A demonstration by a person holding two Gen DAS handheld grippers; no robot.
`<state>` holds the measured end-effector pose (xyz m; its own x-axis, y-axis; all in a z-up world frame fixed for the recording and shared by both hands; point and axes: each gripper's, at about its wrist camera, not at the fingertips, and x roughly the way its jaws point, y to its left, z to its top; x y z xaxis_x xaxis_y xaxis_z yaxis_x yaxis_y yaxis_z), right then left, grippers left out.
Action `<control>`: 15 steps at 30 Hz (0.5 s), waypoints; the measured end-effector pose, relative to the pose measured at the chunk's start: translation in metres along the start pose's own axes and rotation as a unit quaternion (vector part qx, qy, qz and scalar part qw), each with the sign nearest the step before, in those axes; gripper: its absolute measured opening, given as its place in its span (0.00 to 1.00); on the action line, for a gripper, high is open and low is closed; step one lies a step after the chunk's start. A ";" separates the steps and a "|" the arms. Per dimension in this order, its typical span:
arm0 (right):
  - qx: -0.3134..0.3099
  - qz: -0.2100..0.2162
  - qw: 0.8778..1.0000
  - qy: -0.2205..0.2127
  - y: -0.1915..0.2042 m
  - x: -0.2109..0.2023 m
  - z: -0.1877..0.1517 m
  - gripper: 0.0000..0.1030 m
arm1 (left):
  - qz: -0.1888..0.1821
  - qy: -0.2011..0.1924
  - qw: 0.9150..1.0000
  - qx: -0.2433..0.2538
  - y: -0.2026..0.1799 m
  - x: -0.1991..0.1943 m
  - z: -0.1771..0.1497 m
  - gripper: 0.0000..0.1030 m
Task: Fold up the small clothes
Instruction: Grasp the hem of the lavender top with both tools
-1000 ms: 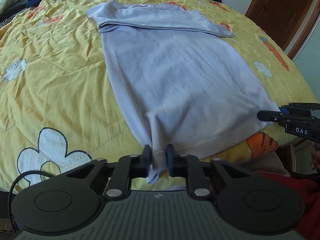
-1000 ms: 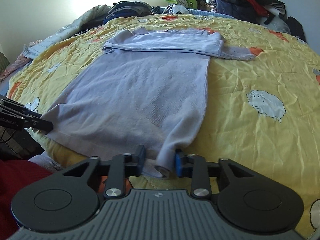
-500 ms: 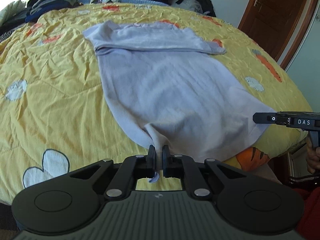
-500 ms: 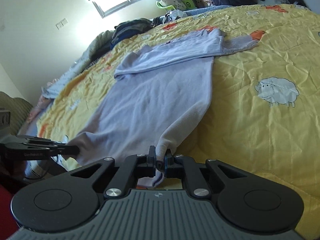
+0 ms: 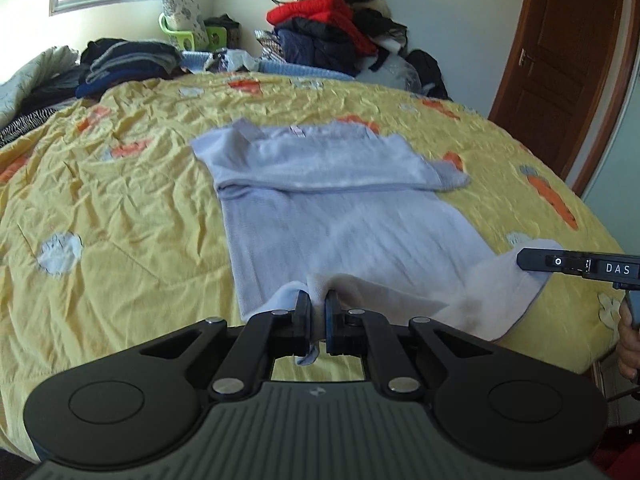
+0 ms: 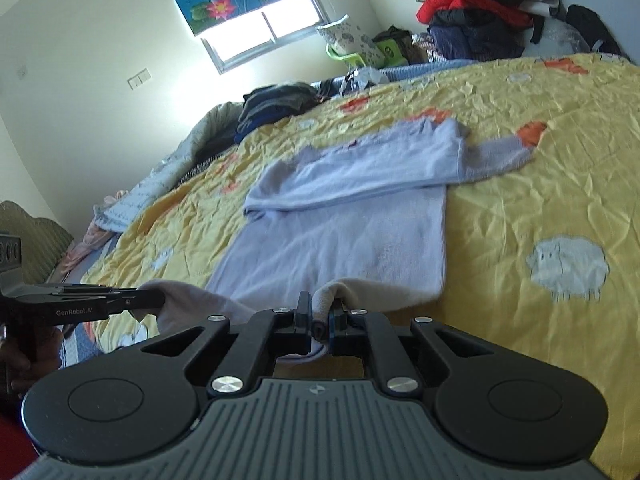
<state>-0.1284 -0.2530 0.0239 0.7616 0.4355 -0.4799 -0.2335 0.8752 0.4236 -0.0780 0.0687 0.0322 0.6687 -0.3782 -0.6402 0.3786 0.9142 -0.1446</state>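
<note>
Left wrist view: the left gripper (image 5: 318, 314) pinches the lilac top's hem (image 5: 316, 286); the right gripper (image 6: 320, 318) clamps the other corner. A thin hold could slip during the fold.

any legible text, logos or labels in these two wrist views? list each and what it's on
"DAS": white letters on the side of the right gripper, seen from the left wrist view.
"GenRobot.AI": on the side of the left gripper, seen from the right wrist view.
Small neck tag on the lilac sweater: too small to read.
Small emblem on each camera-side gripper body: a mark, no letters.
</note>
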 end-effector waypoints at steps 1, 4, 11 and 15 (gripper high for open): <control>0.001 0.000 1.000 -0.007 -0.001 0.001 0.003 0.11 | 0.002 -0.005 1.000 -0.002 0.001 0.001 0.003 0.06; 0.001 -0.005 1.000 -0.022 -0.003 0.005 0.011 0.11 | 0.011 -0.021 1.000 -0.010 0.003 0.004 0.012 0.06; -0.003 -0.016 0.999 -0.041 -0.007 0.017 0.021 0.11 | 0.043 -0.035 0.998 -0.007 0.000 0.020 0.024 0.06; 0.000 -0.023 0.999 -0.045 -0.011 0.026 0.023 0.11 | 0.061 -0.023 0.998 -0.013 -0.002 0.035 0.028 0.06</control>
<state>-0.0923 -0.2562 0.0238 0.8225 0.3742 -0.4283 -0.1973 0.8940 0.4023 -0.0370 0.0496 0.0311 0.7374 -0.2700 -0.6192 0.2771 0.9569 -0.0873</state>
